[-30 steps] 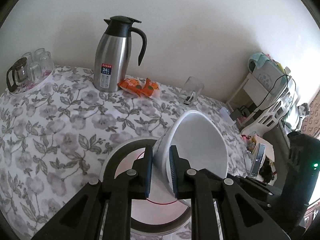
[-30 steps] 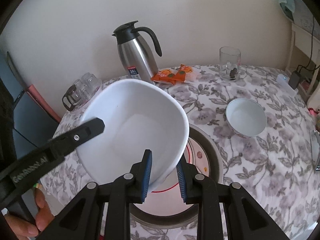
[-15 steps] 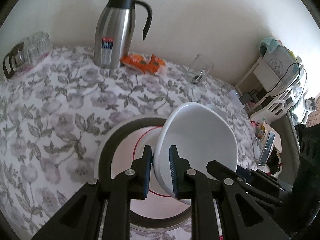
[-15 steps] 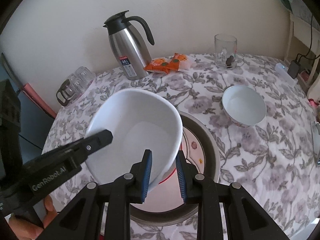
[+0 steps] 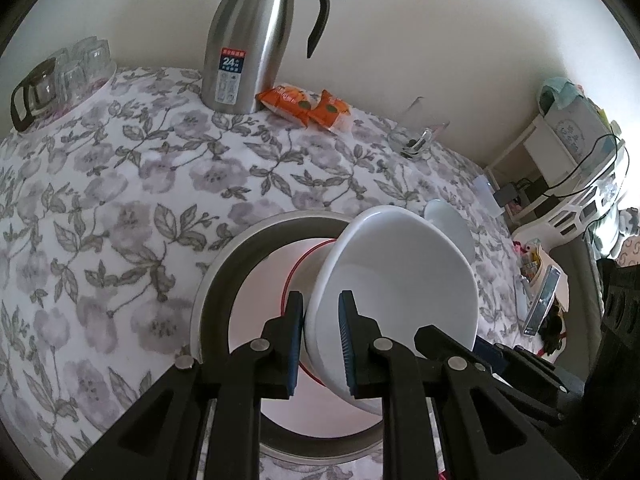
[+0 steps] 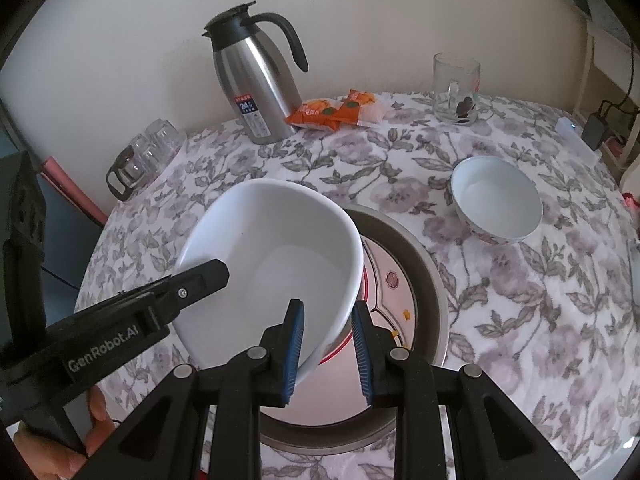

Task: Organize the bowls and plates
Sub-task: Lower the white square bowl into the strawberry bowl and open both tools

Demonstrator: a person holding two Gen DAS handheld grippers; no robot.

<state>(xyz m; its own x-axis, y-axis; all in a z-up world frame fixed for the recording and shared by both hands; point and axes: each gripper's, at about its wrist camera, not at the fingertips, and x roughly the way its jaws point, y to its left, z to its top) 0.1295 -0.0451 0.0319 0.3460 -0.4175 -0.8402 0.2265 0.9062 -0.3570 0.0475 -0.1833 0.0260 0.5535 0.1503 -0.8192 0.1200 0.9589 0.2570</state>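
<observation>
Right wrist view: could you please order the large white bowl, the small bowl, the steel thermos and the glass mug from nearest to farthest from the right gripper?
1. Large white bowl: its rim sits between the right gripper fingers.
2. Small bowl: on the cloth, right of centre.
3. Steel thermos, back left, and glass mug, back right: too close to call.

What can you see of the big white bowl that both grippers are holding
The big white bowl is glossy, ceramic-looking, deep, with a rounded-square rim, and empty. It hangs tilted above the grey-rimmed plate. The left gripper pinches one side of its rim, the right gripper the opposite side. Whether its base touches the plate is unclear.
</observation>
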